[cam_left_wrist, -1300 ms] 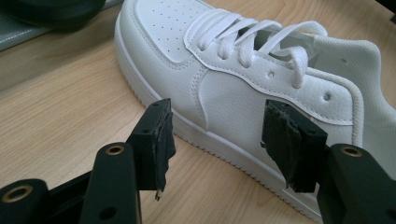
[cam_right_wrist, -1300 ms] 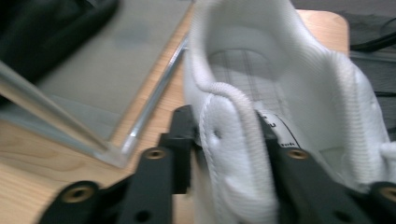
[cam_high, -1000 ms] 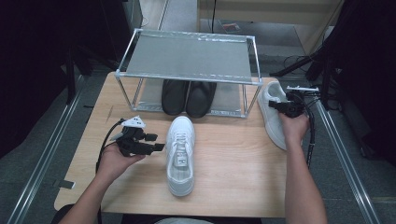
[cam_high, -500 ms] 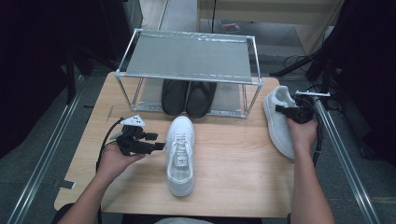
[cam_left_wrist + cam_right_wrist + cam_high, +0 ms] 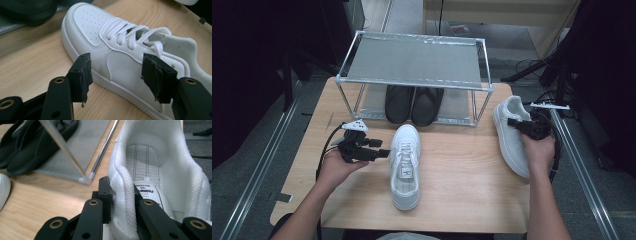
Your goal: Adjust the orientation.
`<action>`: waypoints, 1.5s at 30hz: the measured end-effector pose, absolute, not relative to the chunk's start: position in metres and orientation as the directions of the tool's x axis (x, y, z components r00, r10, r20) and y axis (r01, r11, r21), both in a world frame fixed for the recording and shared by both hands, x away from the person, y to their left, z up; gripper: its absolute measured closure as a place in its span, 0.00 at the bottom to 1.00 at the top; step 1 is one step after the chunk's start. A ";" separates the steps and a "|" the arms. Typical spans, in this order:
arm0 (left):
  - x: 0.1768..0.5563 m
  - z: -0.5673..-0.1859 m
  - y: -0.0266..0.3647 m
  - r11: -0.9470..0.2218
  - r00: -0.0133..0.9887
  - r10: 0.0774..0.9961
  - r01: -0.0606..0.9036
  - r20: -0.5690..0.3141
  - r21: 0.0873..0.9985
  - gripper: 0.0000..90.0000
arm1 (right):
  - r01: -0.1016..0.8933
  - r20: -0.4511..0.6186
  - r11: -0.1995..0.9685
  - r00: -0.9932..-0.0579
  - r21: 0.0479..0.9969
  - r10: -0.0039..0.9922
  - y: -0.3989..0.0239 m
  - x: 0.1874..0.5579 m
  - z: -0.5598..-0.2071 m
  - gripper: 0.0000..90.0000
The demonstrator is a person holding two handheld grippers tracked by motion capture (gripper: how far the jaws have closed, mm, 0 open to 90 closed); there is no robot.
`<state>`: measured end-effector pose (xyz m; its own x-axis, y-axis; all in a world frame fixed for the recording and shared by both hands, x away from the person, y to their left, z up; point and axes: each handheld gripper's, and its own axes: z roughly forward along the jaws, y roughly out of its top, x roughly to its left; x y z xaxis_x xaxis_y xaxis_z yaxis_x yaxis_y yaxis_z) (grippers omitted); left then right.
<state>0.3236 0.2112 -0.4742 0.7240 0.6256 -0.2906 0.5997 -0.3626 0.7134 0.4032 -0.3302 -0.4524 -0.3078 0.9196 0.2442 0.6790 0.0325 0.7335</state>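
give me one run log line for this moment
right gripper: shut on right sneaker collar | left gripper: open beside middle sneaker

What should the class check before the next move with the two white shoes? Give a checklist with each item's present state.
1. Right gripper clamped on the collar of the right white shoe: ok.
2. Left gripper open: ok.
3. Left gripper lined up on the middle white shoe: ok.
4. Black shoes already on the rack's lower shelf: ok.
5. Top shelf free: ok.
6. Held shoe clear of the table: cannot tell.
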 end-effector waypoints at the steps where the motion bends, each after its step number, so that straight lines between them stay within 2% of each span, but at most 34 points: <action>1: 0.324 -0.474 0.211 -0.354 0.721 0.627 0.600 -0.294 0.717 0.46 | 0.678 0.241 0.036 -0.310 0.734 0.920 -0.329 0.400 -0.452 0.90; 7: 0.328 -0.474 0.212 -0.322 0.721 0.622 0.592 -0.307 0.739 0.45 | 0.678 0.238 0.049 -0.324 0.734 0.915 -0.324 0.379 -0.449 0.90; 15: 0.332 -0.472 0.207 -0.362 0.735 0.610 0.591 -0.297 0.721 0.45 | 0.666 0.208 0.090 -0.356 0.741 0.911 -0.311 0.350 -0.446 0.90; 22: 0.332 -0.472 0.207 -0.367 0.736 0.610 0.589 -0.291 0.720 0.45 | 0.674 0.229 0.113 -0.397 0.730 0.889 -0.297 0.333 -0.445 0.90; 34: 0.332 -0.472 0.206 -0.372 0.739 0.608 0.588 -0.290 0.718 0.44 | 0.659 0.230 0.170 -0.475 0.733 0.849 -0.267 0.313 -0.441 0.89; 45: 0.329 -0.470 0.204 -0.373 0.751 0.593 0.576 -0.290 0.727 0.44 | 0.648 0.230 0.231 -0.546 0.726 0.806 -0.238 0.311 -0.443 0.89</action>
<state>0.3290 0.2044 -0.4702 0.7508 0.5934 -0.2901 0.5759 -0.3731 0.7274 0.3115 -0.2376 -0.4429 -0.5458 0.8057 0.2303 0.6477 0.2313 0.7259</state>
